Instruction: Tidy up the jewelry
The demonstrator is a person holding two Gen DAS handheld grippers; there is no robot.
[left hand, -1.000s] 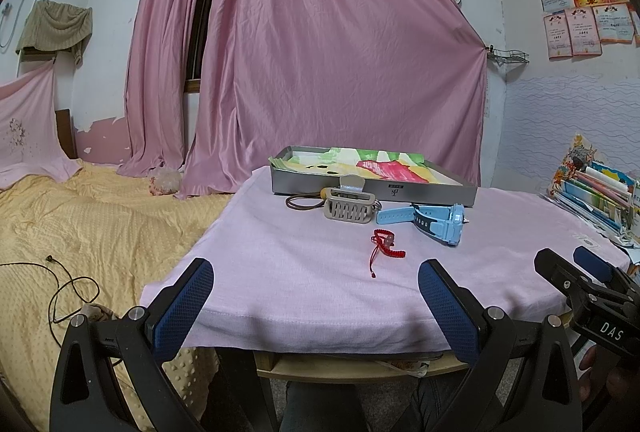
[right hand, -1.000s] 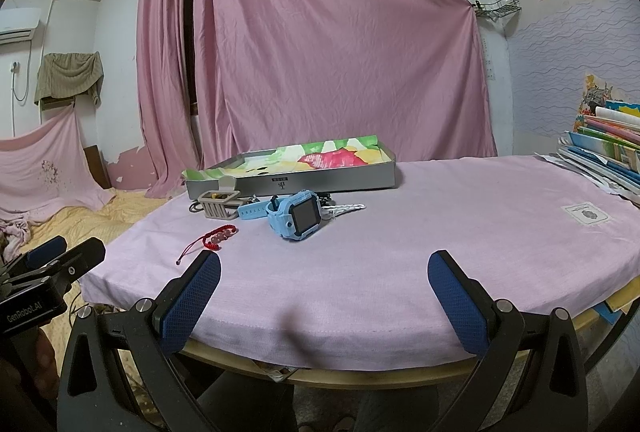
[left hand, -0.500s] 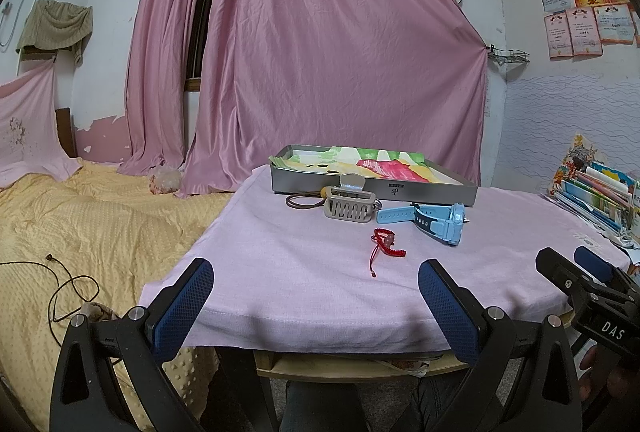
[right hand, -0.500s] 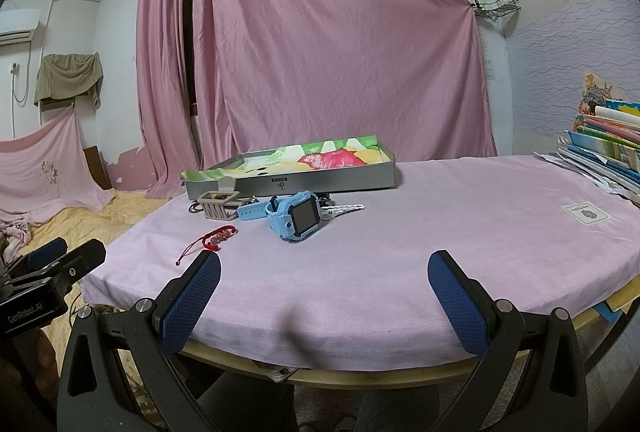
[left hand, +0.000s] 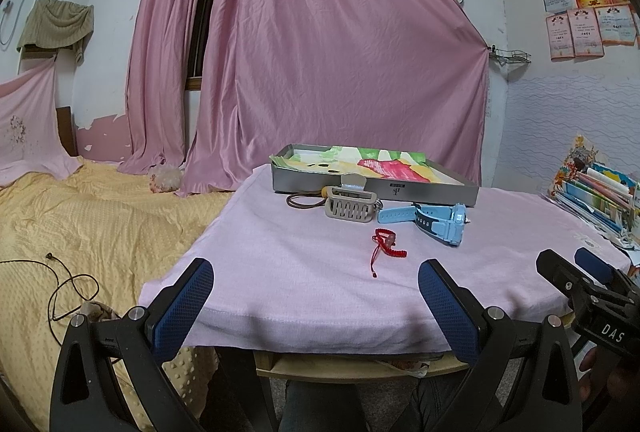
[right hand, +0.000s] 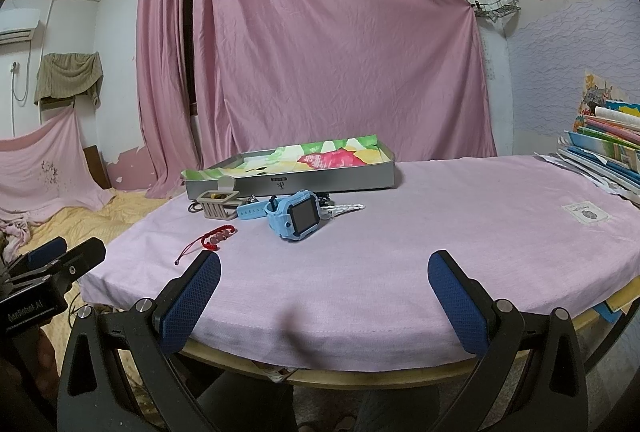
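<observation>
Your left gripper (left hand: 316,296) hangs at the near edge of the table (left hand: 320,312), its blue-padded fingers (left hand: 184,308) spread wide with nothing between them. Your right gripper (right hand: 324,300) sits the same way at the table's near edge, wide apart and empty-handed.

On the pink cloth ahead of you, the red bracelet (left hand: 386,244) lies nearest, its thin cord trailing toward you. Just behind it and to the right, the blue smartwatch (right hand: 294,214) rests tilted on its strap. To the left of the watch stands the beige hair clip (left hand: 350,206), with a brown hair tie (left hand: 304,200) lying flat beside it. A white chain-like piece (right hand: 346,208) pokes out behind the watch in the right wrist view; you cannot tell what it is.

All of these sit just in front of the grey tray (left hand: 432,192), which is lined with bright patterned paper. A stack of books (right hand: 608,148) lies at the table's right side
</observation>
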